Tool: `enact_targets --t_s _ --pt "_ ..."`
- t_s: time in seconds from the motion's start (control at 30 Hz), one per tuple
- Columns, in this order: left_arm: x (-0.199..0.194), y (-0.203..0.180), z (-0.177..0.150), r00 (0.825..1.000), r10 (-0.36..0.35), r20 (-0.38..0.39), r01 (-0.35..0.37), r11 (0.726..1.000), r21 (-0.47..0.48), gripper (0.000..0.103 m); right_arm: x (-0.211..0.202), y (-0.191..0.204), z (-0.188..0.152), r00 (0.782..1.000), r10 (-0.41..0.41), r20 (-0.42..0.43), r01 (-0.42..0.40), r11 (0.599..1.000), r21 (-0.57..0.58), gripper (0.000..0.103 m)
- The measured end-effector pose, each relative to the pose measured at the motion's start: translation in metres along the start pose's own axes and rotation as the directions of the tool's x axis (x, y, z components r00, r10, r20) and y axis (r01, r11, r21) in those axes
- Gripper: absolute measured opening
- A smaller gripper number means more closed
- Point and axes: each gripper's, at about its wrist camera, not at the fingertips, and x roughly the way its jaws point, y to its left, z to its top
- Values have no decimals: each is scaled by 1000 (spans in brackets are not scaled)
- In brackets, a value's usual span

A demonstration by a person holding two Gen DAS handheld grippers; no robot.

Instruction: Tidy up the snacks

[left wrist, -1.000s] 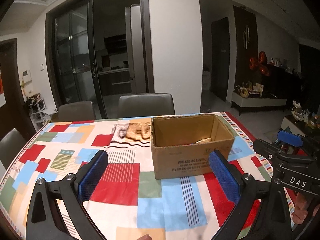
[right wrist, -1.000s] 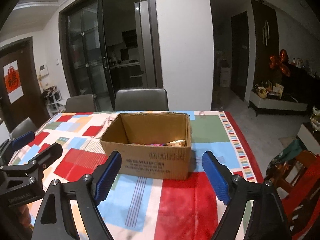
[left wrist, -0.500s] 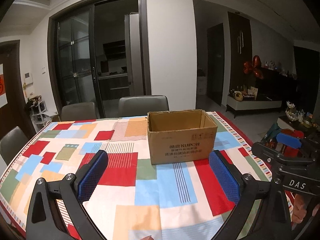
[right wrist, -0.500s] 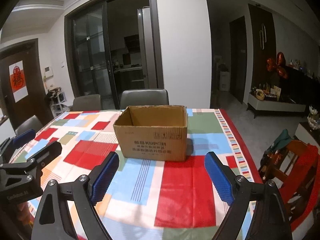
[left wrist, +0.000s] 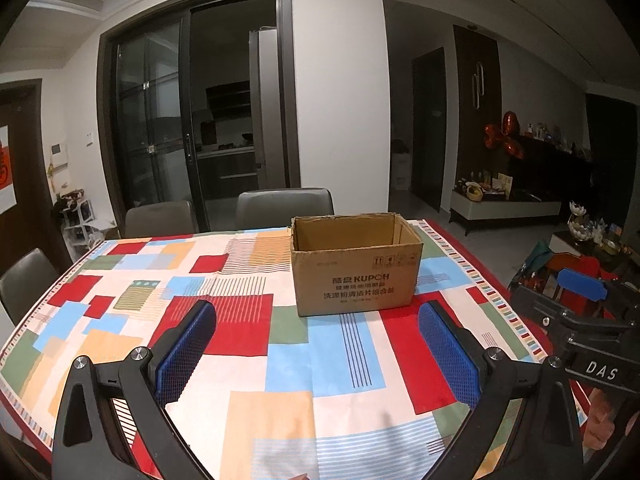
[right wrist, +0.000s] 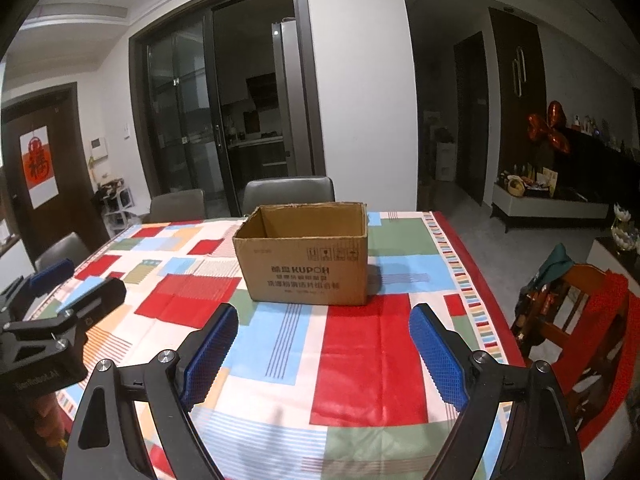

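Closest to me, my left gripper [left wrist: 316, 344] hangs over the near part of the table with its blue pads spread wide and nothing between them. My right gripper [right wrist: 324, 340] sits just the same: jaws wide apart, nothing held, only cloth below. From the left wrist view I catch the right tool off at the right edge, with a bit of a hand under it; from the right wrist view the left tool shows at the left edge.

Under both lies the patchwork tablecloth [left wrist: 280, 360] in red, blue, green and peach blocks. Past my fingertips, well apart from either gripper, stands the cardboard box [right wrist: 306, 272], upright, open at the top, printed face toward me. From this angle I cannot see what is inside it.

Beyond the box, grey chairs [left wrist: 284, 206] line the far edge, then a dark glass sliding door [right wrist: 200, 120].
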Motion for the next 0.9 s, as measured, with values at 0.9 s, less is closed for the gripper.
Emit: enact_targets --t_s 0.9 --pt "-14 -5 -6 1000 -1 -3 1 1000 -5 103 -11 -4 -5 1000 -3 18 3 1000 16 88"
